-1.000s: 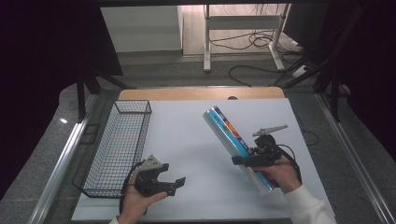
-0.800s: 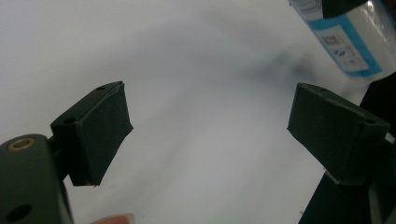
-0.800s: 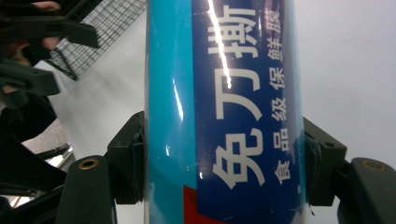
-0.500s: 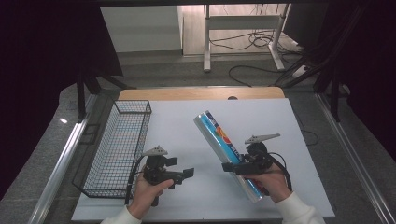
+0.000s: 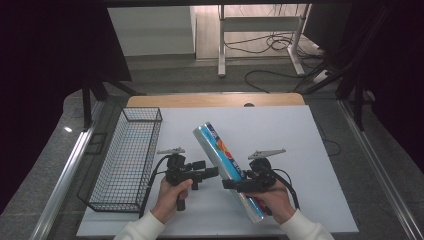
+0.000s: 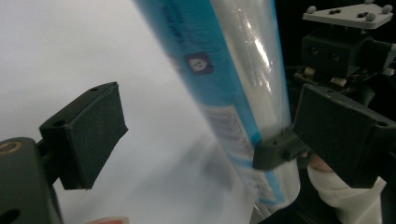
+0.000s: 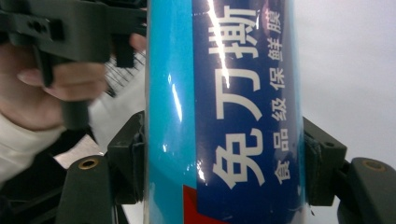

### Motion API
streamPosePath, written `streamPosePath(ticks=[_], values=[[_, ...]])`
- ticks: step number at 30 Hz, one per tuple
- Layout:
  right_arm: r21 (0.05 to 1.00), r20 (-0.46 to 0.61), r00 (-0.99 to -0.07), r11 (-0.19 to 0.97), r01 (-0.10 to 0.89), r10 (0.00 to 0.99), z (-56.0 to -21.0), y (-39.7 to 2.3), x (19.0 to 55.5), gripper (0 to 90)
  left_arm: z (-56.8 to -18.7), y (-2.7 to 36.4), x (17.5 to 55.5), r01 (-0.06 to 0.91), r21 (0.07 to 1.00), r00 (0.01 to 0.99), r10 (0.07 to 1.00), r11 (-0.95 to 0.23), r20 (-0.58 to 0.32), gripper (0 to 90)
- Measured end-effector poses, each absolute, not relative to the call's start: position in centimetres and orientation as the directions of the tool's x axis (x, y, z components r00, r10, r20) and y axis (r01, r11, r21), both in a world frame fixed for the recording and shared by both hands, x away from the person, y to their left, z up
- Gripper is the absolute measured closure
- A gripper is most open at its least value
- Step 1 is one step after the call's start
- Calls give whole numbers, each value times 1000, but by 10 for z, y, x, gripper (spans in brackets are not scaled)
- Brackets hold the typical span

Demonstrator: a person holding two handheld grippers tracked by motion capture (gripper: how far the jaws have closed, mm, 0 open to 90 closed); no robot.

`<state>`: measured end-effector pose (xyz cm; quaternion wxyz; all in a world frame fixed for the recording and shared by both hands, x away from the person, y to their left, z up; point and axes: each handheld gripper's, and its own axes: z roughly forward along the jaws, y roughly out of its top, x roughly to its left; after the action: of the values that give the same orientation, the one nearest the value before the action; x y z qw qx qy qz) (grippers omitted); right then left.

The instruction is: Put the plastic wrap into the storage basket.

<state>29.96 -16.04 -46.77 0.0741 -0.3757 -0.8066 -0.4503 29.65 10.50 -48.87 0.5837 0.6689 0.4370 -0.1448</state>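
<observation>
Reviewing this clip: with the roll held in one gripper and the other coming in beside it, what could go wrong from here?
The right gripper clamps the long blue roll near its lower end, so most of its length sticks out unsupported; it could pivot or slip in the pads.

The left gripper, jaws open and just widened, sits right beside the roll; a misjudged approach might knock it instead of straddling it.

The wire basket is narrow; the roll could catch its rim if it goes there.

— What colours are on the roll I've got?
— Light blue down one side, a dark blue panel with white characters, a red patch low down, and shiny clear film wrapping it.
— And my grippers?
— Both black, jaws and pads alike, each topped by a grey plate.
— The rest?
— White table sheet, black wire basket, white sleeves.
</observation>
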Motion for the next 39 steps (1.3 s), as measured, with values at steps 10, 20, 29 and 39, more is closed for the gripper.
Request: streamPosePath(ticks=[10, 20, 29, 39], values=[[693, 468, -725, 299, 656, 506, -472, -140, 296, 320, -496, 93, 302, 763, 644, 590, 344, 59, -730, 171], [701, 456, -728, 297, 648, 512, -478, -132, 295, 318, -502, 100, 309, 811, 578, 537, 277, 88, -796, 277], [705, 497, -725, 266, 657, 476, -480, -130, 296, 261, -497, 105, 308, 807, 584, 542, 287, 85, -790, 301], [785, 394, -766, 248, 568, 508, -455, -145, 286, 77, -494, 117, 310, 802, 587, 537, 302, 105, -788, 310]])
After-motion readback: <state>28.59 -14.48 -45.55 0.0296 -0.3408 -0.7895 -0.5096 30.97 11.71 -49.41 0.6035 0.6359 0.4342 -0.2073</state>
